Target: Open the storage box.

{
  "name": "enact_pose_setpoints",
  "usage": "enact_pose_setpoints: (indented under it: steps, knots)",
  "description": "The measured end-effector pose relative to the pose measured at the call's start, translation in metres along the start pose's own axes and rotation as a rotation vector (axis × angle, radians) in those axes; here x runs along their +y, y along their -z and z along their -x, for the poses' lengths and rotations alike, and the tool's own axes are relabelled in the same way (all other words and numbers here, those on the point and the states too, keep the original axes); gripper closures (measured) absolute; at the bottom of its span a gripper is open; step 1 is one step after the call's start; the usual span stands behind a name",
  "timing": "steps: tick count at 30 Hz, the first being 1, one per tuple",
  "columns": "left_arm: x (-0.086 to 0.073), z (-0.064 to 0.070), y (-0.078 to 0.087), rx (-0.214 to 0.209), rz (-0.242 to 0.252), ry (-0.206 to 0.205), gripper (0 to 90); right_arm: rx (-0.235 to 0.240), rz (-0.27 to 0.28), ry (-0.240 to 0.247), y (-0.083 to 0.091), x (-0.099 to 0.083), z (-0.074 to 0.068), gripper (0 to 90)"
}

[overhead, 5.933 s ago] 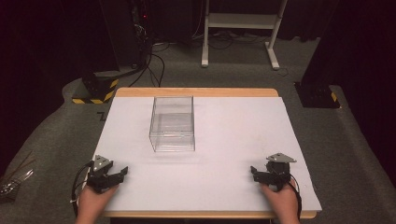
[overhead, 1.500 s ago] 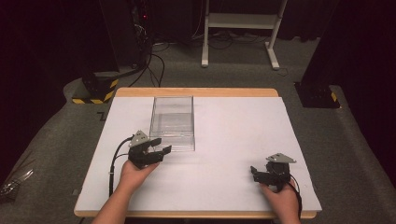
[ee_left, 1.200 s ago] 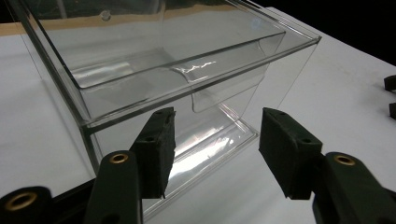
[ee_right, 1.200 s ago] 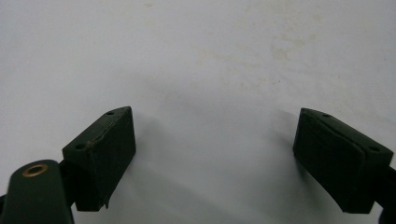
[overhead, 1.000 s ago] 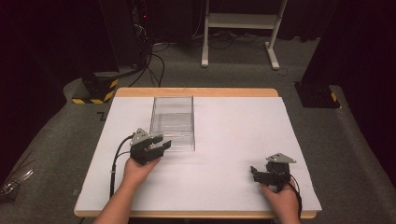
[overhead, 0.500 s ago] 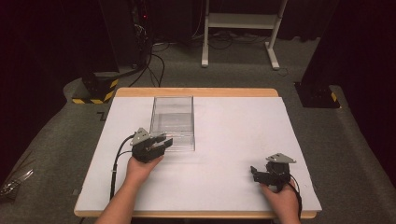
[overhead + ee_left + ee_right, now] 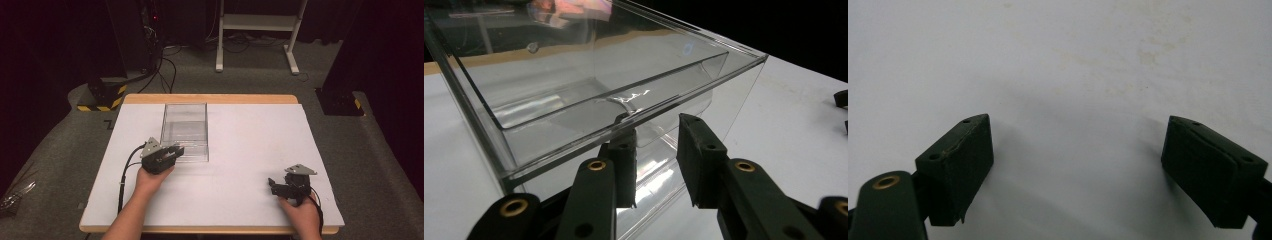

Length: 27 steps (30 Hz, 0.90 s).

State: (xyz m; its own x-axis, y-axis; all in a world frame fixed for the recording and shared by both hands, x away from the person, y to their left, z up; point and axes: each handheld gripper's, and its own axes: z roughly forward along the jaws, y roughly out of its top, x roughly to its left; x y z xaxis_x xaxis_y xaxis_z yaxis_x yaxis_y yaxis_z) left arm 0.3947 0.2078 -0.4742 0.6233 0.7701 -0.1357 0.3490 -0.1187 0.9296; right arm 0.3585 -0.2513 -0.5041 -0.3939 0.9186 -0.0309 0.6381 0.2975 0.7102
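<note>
A clear plastic box with no lid stands left of the middle of the white table. My left gripper is at the box's near wall. In the left gripper view the box looms close, and my left gripper straddles that wall. One jaw shows through the plastic inside the rim and the other is outside, with a gap still between them. My right gripper rests low at the table's near right. Its jaws stand wide open over bare white surface.
A wooden strip edges the table's far side. Beyond it on the grey floor stand a white desk frame, cables and a black stand with yellow-black tape. The box holds nothing.
My left gripper has come from the table's near left corner to the box's near wall, edging forward in the last second. The right gripper has stayed still.
</note>
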Motion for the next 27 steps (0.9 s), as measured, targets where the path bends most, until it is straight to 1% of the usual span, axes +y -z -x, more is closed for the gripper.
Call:
enact_pose_setpoints:
  steps: [1, 2, 3, 9, 11, 20, 27]
  knots:
    - [-0.0008, -0.0016, 0.0005, -0.009, 0.004, 0.0, 70.8, 0.0, 0.0, 0.0, 0.0, 0.0, 0.0, 13.6]
    - [-0.0008, -0.0016, 0.0005, -0.009, 0.004, 0.0, 71.5, 0.0, 0.0, 0.0, 0.0, 0.0, 0.0, 13.6]
    - [-0.0018, -0.0029, 0.0014, -0.022, 0.008, 0.009, 72.2, 0.0, 0.0, 0.0, 0.0, 0.0, 0.0, 13.6]
    - [-0.0036, -0.0062, 0.0025, -0.047, 0.019, 0.014, 74.1, 0.0, -0.002, 0.001, 0.0002, 0.0, 0.0, 13.6]
    - [-0.0046, -0.0091, 0.0029, -0.067, 0.025, 0.025, 75.1, 0.0, -0.001, 0.001, 0.0002, 0.0, 0.0, 13.6]
    - [-0.005, -0.0096, 0.0039, -0.067, 0.027, 0.024, 76.0, 0.0, -0.001, 0.001, 0.0002, -0.0001, 0.0, 13.7]
    - [-0.0062, -0.0086, 0.0072, -0.077, 0.026, 0.024, 76.8, 0.0, 0.003, 0.006, 0.0, -0.0001, 0.0001, 13.7]
